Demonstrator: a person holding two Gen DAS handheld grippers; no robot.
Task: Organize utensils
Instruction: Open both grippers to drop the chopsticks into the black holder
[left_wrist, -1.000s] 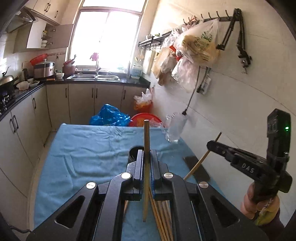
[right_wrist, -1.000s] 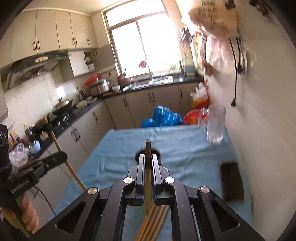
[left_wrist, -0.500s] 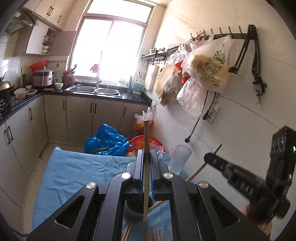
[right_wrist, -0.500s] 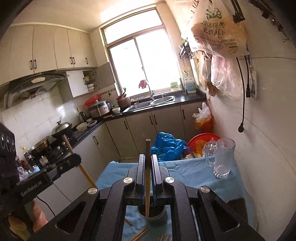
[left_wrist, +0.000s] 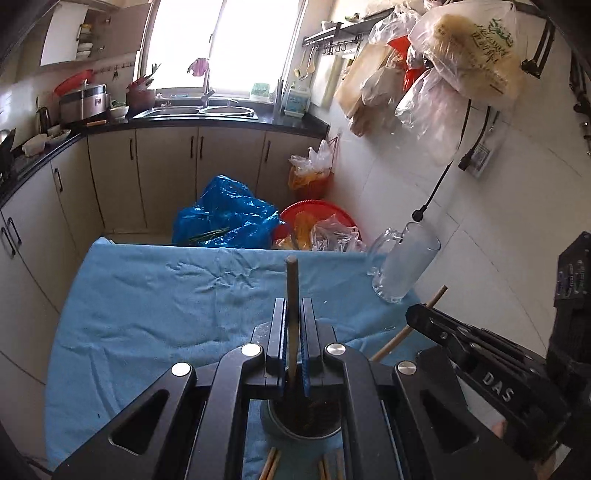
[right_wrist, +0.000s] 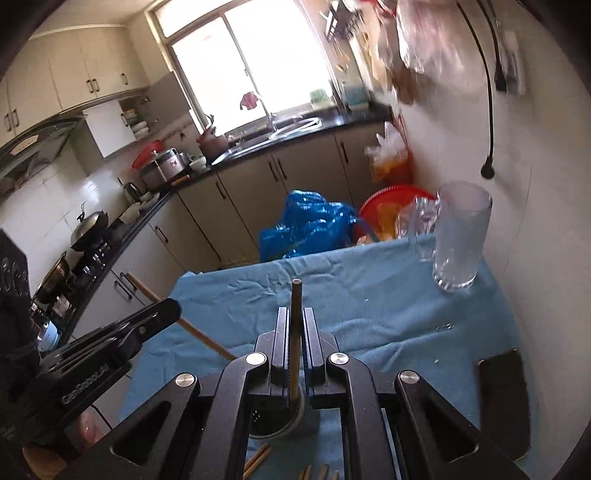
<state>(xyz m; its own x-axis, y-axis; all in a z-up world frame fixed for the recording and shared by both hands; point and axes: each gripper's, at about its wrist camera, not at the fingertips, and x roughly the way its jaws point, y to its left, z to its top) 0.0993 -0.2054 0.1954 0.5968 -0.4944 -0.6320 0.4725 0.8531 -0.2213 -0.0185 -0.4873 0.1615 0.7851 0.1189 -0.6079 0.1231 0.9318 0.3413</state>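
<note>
My left gripper is shut on a wooden chopstick that stands upright between its jaws, right above a dark round utensil holder on the blue cloth. My right gripper is shut on another chopstick, also upright over the same holder. Each gripper shows in the other's view, the right one with its chopstick, the left one with its chopstick. Several loose chopsticks lie on the cloth near the holder.
A glass mug stands at the table's far right by the white tiled wall. A dark phone lies on the cloth at the right. Beyond the table's far edge are a blue bag and a red basin.
Both grippers have risen and tilted down with their chopsticks, moving forward over the holder. The holder now sits directly under both jaws and the loose chopsticks lie behind.
</note>
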